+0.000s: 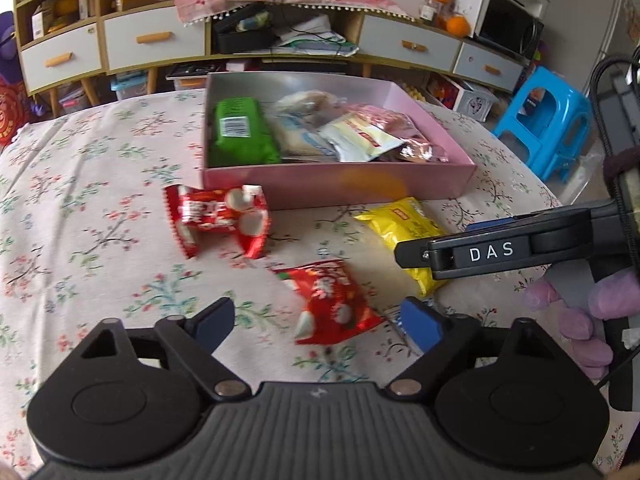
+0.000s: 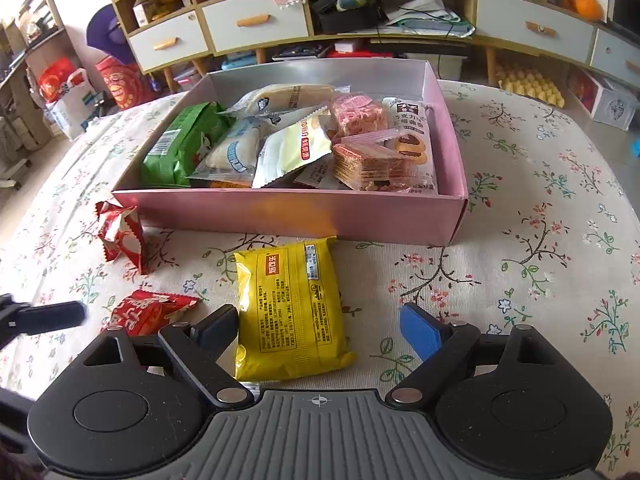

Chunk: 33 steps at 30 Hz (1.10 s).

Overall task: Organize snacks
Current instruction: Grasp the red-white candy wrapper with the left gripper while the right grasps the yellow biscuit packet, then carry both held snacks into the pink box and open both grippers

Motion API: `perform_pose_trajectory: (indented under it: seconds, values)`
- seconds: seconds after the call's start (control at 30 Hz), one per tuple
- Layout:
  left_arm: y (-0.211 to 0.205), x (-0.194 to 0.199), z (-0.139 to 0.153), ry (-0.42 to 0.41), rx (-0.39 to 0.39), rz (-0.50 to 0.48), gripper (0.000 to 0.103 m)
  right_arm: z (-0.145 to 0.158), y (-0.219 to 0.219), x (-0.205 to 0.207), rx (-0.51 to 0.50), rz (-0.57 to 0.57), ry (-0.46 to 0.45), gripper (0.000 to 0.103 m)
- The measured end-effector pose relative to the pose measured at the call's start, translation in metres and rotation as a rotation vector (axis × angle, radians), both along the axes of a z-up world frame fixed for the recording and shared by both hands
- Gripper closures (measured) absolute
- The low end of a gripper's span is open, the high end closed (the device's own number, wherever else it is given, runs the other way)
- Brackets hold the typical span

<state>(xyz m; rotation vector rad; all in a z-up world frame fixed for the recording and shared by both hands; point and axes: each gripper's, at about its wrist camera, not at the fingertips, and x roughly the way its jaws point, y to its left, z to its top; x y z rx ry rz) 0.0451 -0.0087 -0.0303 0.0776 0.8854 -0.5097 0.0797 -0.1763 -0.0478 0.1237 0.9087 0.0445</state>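
So we've got both claws spread wide and gripping nothing. Our left claw (image 1: 320,322) has a crinkly red packet (image 1: 334,304) between its tips, and our right claw (image 2: 320,326) straddles the flat yellow foil packet (image 2: 290,312), left pad right at its edge. Looks like the pick-up step: next we'd guess squeeze gently, since these pouches are slippery and puffy. Just past both sits the pink cardboard box (image 2: 360,220), already stuffed with wrapped snacks, on the floral-cloth table (image 2: 540,280). Another red packet (image 1: 218,220) lies further left.
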Motion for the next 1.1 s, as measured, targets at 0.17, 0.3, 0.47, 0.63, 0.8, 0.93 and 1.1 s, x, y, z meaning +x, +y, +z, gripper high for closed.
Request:
perform_pose_trajectory:
  seconds: [0.17, 0.3, 0.47, 0.63, 0.8, 0.93, 1.1]
  values:
    - [-0.008, 0.004, -0.008, 0.015, 0.007, 0.015, 0.043, 0.003, 0.0, -0.002, 0.011, 0.03, -0.022, 0.017]
    - [-0.006, 0.006, -0.009, 0.012, -0.001, 0.033, 0.048, 0.001, 0.004, -0.002, 0.01, 0.056, -0.013, 0.027]
    - [0.001, 0.01, -0.006, 0.03, -0.024, 0.067, 0.056, -0.002, 0.013, -0.004, -0.05, 0.093, -0.025, 0.037]
    - [0.01, 0.013, -0.003, 0.046, -0.037, 0.098, 0.056, -0.001, 0.025, -0.008, -0.099, 0.132, -0.031, 0.051]
    - [0.018, 0.014, 0.005, 0.044, -0.065, 0.108, 0.057, 0.003, 0.023, -0.006, -0.055, 0.116, 0.004, 0.052]
    - [0.021, 0.017, 0.013, 0.041, -0.093, 0.111, 0.057, 0.013, 0.014, -0.003, 0.054, 0.08, 0.03, 0.052]
    - [0.025, 0.022, 0.024, 0.026, -0.124, 0.12, 0.057, 0.028, 0.003, -0.004, 0.178, 0.057, 0.041, 0.052]
